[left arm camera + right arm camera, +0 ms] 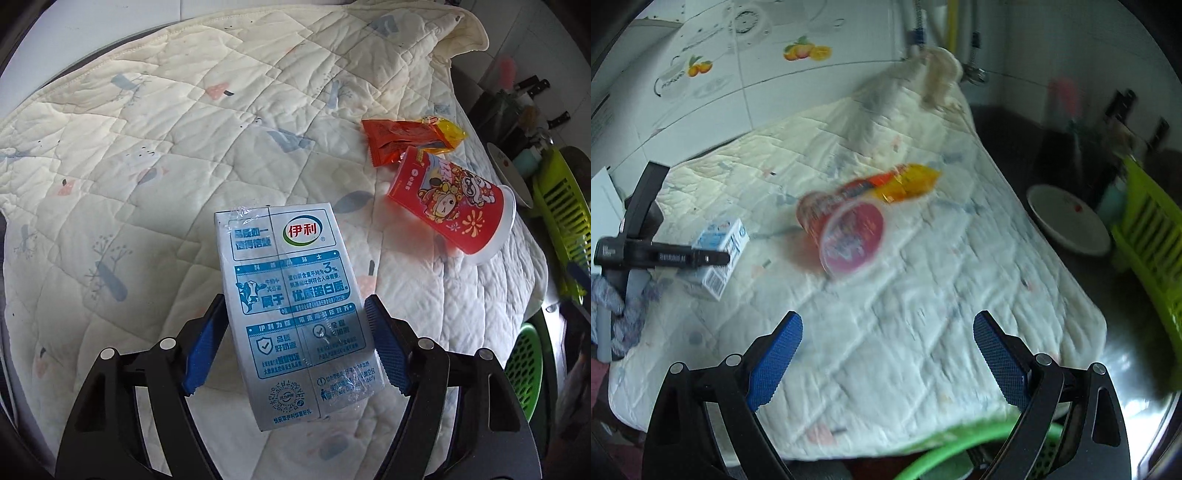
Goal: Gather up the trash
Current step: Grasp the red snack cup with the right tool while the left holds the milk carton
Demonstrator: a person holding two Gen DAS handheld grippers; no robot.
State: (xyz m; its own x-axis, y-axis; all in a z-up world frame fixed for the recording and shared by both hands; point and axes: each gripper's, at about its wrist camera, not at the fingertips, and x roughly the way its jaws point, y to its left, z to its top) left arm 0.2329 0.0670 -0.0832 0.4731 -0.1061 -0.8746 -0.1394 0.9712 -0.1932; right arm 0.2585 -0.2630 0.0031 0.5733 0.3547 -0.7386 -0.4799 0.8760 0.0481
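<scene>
Now | step: left claw (295, 325) pinches the milk carton (291, 306) above the quilt (147, 166) | right claw (886, 354) spread, empty | left: paper cup (454, 206), snack wrappers (406, 140) | next, likely: carry carton to green basket (960, 446).

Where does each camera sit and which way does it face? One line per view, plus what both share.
Left wrist: on the left gripper, looking down at the quilt; its fingers clamp a milk carton.
Right wrist: on the right gripper, open, facing the tipped red cup; the left gripper shows at the left.
Shared: carton, cup, snack wrappers, quilt.
</scene>
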